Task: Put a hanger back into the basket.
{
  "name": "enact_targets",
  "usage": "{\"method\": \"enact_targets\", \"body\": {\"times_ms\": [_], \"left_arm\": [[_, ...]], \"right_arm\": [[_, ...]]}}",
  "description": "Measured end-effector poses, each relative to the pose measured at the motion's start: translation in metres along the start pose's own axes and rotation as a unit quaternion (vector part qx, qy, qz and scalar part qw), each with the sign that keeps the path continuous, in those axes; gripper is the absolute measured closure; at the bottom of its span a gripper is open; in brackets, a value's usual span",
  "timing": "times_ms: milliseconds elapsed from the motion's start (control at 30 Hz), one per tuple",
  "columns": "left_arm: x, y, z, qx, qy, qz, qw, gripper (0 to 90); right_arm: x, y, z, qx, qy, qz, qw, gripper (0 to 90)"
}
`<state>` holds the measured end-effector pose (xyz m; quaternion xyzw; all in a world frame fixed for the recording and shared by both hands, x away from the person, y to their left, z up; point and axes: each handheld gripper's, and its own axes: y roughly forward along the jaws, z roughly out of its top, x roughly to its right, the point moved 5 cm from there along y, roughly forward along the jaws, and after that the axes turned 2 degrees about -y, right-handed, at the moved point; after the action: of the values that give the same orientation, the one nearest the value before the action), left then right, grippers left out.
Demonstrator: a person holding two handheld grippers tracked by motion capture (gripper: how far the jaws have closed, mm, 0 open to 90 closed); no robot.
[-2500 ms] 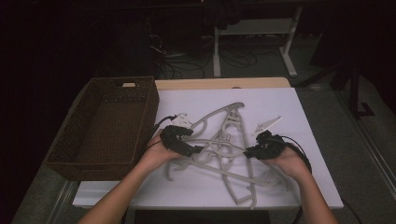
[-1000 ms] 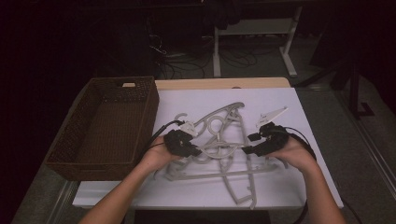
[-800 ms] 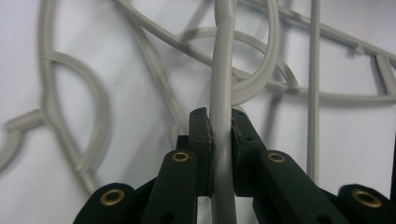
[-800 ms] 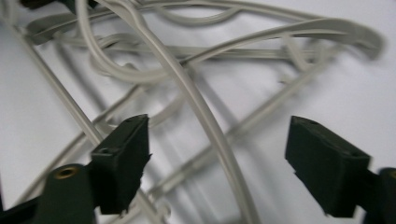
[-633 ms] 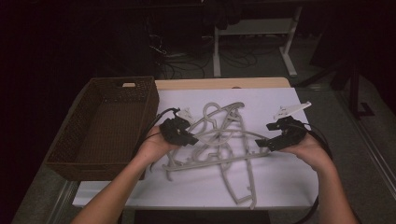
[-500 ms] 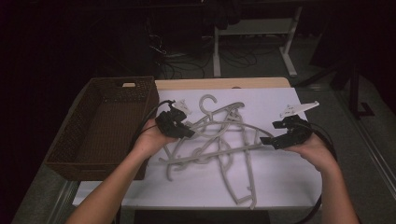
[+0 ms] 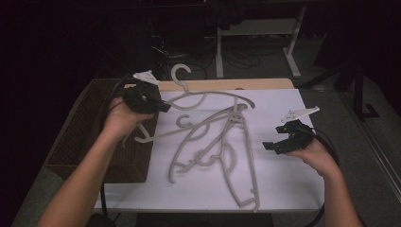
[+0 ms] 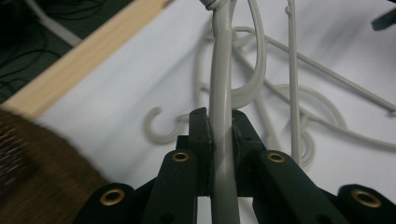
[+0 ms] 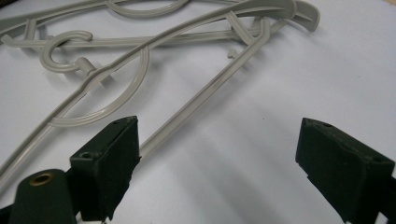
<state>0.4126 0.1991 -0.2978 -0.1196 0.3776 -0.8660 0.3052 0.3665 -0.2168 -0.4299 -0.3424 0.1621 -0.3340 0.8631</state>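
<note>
The left claw [image 7: 158,105] is up over the near edge of the wicker basket [image 7: 80,142], pinching a grey plastic hanger [image 7: 208,97]; in the left gripper view its two black jaws press flat against the hanger's bar [image 8: 223,140] from either side, with the bar running straight up between them; from the high view that hanger hangs tilted, its hook [image 7: 179,73] pointing up and away toward the far edge of the desk [image 7: 283,189], its lower arm trailing down toward the basket's corner; the rest of the grey hangers [image 7: 222,151] lie in a loose tangle on the white sheet at the middle of the desk, hooks and arms crossing one another; over on the right, the right claw [image 7: 279,142] sits low and just beside that tangle, its jaws having just been opening; the right gripper view has them spread wide with nothing but bare white sheet between them, and the nearest hanger bar [image 9: 205,93] running past the left-hand jaw without being gripped; the person's forearms reach in from the near side, well apart from each other.
</note>
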Motion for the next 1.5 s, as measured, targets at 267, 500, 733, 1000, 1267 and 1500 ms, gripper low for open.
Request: {"method": "enact_targets", "body": {"times_ms": [267,500,733,1000,1267,1500], "left_arm": [[-0.061,-0.056,-0.043,0.024,-0.064,0.052,0.9963,82.0],[-0.104,-0.096,-0.085,0.041,-0.113,0.093,0.9883,82.0],[-0.134,-0.121,-0.128,0.042,-0.157,0.123,0.9790,82.0],[-0.156,-0.130,-0.163,0.032,-0.188,0.151,0.9700,82.0],[-0.163,-0.112,-0.181,0.020,-0.209,0.151,0.9659,82.0],[-0.161,-0.089,-0.188,0.002,-0.211,0.146,0.9665,81.9]], "right_arm": [[-0.003,0.008,-0.001,-0.005,-0.001,-0.005,1.0000,9.4],[-0.004,0.013,-0.003,-0.014,0.000,-0.007,0.9999,9.1],[-0.006,0.017,-0.005,-0.021,0.003,-0.006,0.9998,8.9],[-0.008,0.019,-0.005,-0.025,-0.002,-0.007,0.9997,8.9],[-0.008,0.020,-0.005,-0.027,-0.002,-0.007,0.9996,8.9],[-0.010,0.022,-0.005,-0.031,-0.006,-0.006,0.9995,8.9]]}}
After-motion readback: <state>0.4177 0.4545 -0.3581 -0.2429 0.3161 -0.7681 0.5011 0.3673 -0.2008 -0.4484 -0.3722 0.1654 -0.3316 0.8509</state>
